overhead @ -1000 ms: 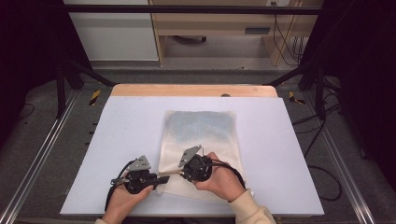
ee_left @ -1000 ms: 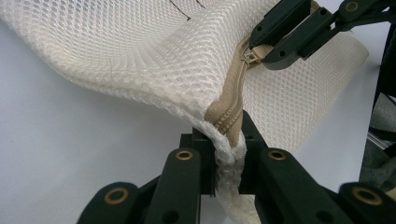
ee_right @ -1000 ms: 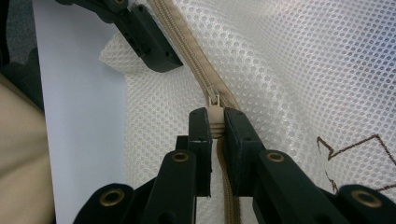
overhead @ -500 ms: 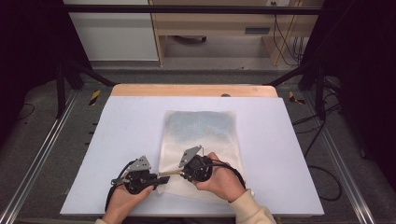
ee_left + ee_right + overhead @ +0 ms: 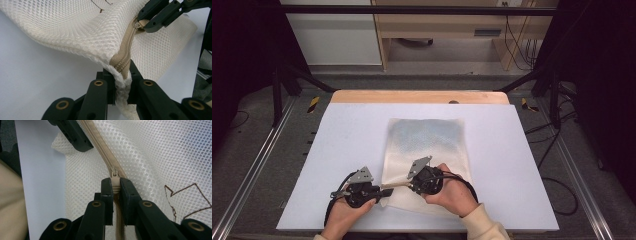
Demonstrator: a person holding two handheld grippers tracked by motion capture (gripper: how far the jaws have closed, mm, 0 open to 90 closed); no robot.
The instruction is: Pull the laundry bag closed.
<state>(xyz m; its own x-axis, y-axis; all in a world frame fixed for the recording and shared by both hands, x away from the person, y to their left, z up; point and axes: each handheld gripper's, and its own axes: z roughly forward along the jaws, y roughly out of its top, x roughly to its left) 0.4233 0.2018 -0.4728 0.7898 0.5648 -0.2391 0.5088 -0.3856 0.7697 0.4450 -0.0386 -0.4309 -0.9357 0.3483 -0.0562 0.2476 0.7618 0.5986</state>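
Clearly, the cream mesh bag (image 5: 75, 27) sags between the left hand-held gripper (image 5: 121, 85) pinching its corner and the right hand-held gripper (image 5: 114, 187) clamping its tan zipper pull (image 5: 115, 180).

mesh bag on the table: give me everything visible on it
The mesh bag is a cream-white, honeycomb-weave pouch, roughly rectangular, lying flat on the white table with its near edge lifted. A tan zipper runs along that edge; a brown stitched outline marks one face. The left claw is clamped on the bag's corner at the zipper's end, and the right claw is clamped on the zipper pull. Something bluish shows faintly through the far half.
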